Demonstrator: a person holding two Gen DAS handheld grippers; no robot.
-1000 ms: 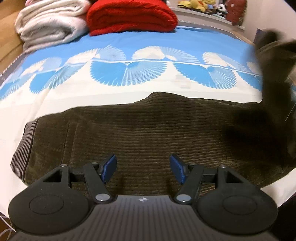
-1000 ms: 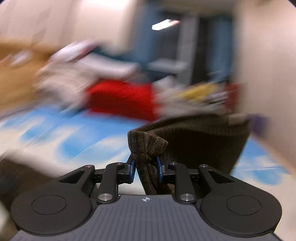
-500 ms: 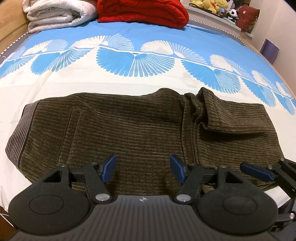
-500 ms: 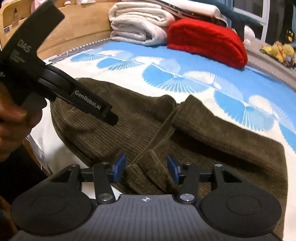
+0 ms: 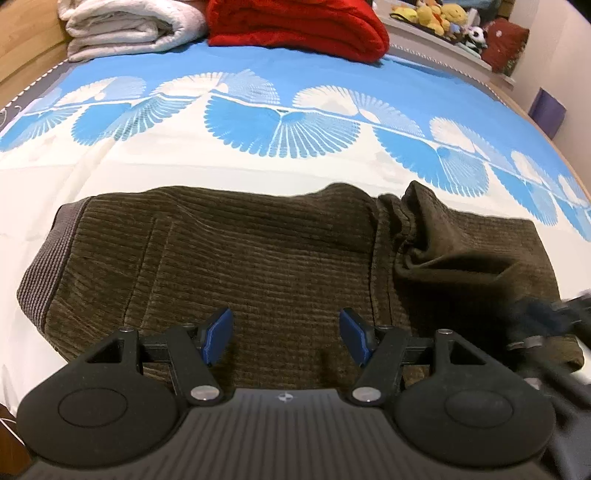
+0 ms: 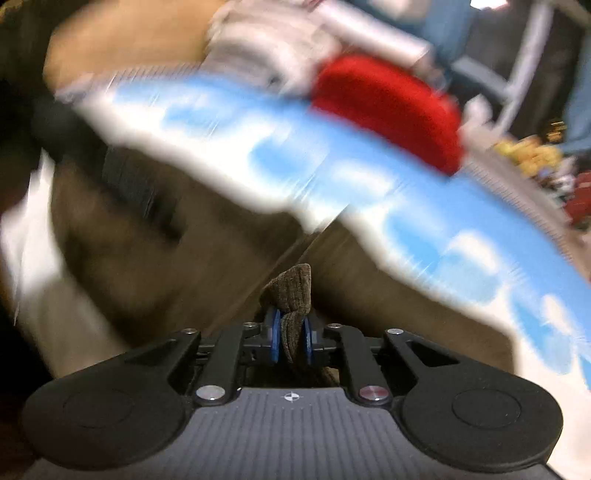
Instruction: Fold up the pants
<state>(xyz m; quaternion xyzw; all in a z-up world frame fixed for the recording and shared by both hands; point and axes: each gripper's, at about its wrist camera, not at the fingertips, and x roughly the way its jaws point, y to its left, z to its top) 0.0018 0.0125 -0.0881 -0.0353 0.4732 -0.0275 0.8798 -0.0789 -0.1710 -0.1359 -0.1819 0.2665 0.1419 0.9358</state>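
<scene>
Brown corduroy pants (image 5: 266, 258) lie folded across the near part of the bed, grey waistband (image 5: 51, 254) at the left, a rumpled folded-over leg (image 5: 443, 240) at the right. My left gripper (image 5: 286, 338) is open and empty, hovering over the pants' near edge. My right gripper (image 6: 291, 338) is shut on a bunched fold of the pants (image 6: 293, 291); that view is motion-blurred. The right gripper also shows as a dark blur at the right edge of the left wrist view (image 5: 550, 332).
The bed has a blue and white fan-pattern cover (image 5: 280, 122). A folded white blanket (image 5: 125, 26) and a red blanket (image 5: 295, 26) lie at the far end. Stuffed toys (image 5: 439, 18) sit on a shelf at the back right.
My right gripper, open over the pants half a second ago, has shut on a fold of fabric and is moving fast. The folded leg is more rumpled. My left gripper stays open.
</scene>
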